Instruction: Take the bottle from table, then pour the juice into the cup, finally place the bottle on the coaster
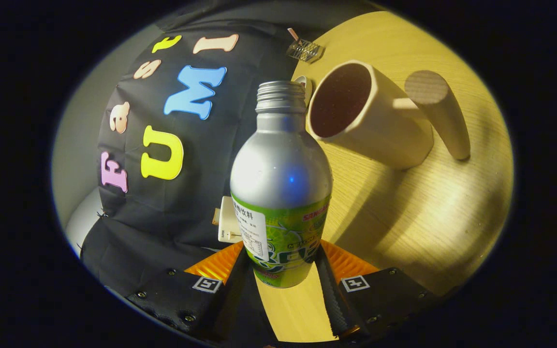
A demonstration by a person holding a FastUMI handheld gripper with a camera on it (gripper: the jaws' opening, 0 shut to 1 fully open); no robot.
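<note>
A silver bottle (281, 179) with a green label and an open threaded mouth stands between my fingers. My gripper (282, 270) is shut on its labelled lower body, one pad on each side. The whole scene looks rolled, so the bottle is tilted against the wooden table (428, 217). Just beyond the bottle's neck is a cream cup (370, 116) with a dark inside and a thick round handle (438, 111). The bottle's mouth is close beside the cup's rim. A small white round piece (305, 83), perhaps the coaster, peeks out behind the bottle's neck.
A small clear object (305, 50) lies on the table beyond the cup, by the black cloth wall (186, 203). A small white block (228, 222) shows beside the bottle against the cloth. Bare wood stretches on the handle's side of the cup.
</note>
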